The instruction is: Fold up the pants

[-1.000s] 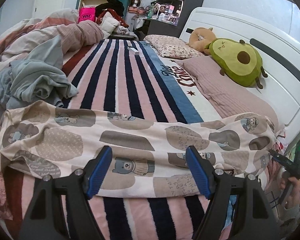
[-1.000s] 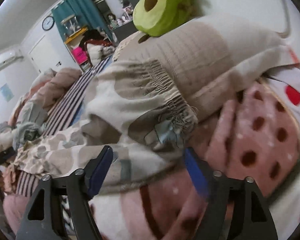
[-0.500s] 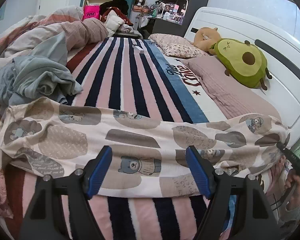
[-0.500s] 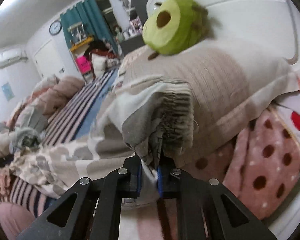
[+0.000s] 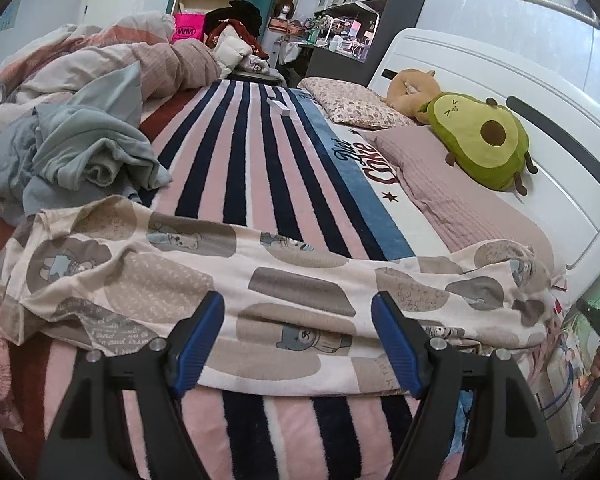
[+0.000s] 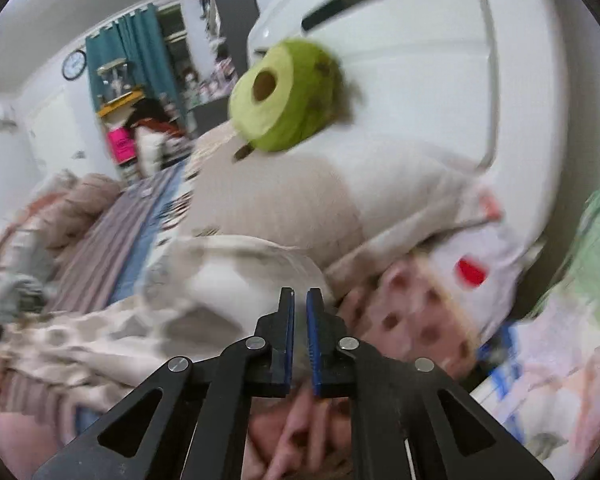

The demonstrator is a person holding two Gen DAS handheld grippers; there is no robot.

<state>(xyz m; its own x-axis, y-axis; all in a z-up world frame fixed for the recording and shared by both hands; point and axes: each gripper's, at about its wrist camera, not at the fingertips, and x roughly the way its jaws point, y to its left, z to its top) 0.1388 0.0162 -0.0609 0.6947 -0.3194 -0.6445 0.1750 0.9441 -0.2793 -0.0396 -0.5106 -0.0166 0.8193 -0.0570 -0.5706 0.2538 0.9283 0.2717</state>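
Note:
The cream pants [image 5: 284,280] with brown and grey bear patches lie stretched across the striped bed, legs at the left, waist at the right. My left gripper [image 5: 298,340] is open, its blue pads hovering over the pants' near edge at mid-length. In the blurred right wrist view the pants [image 6: 228,292] lie just left of and behind my right gripper [image 6: 299,300], whose jaws are nearly together. I see no cloth between the pads. The right gripper also shows at the far right of the left wrist view [image 5: 596,320].
A green avocado plush [image 5: 480,144] rests on a mauve pillow [image 5: 460,208] by the white headboard [image 5: 540,92]. A pile of grey-blue clothes [image 5: 72,156] and a bunched duvet [image 5: 112,64] lie at the left. A dotted pink cloth [image 6: 416,312] lies by the right gripper.
The right gripper, shut on the bunched waistband half a second ago, now shows no cloth between its pads and has swung quickly. The waist end lies flatter. The left gripper moved slightly closer.

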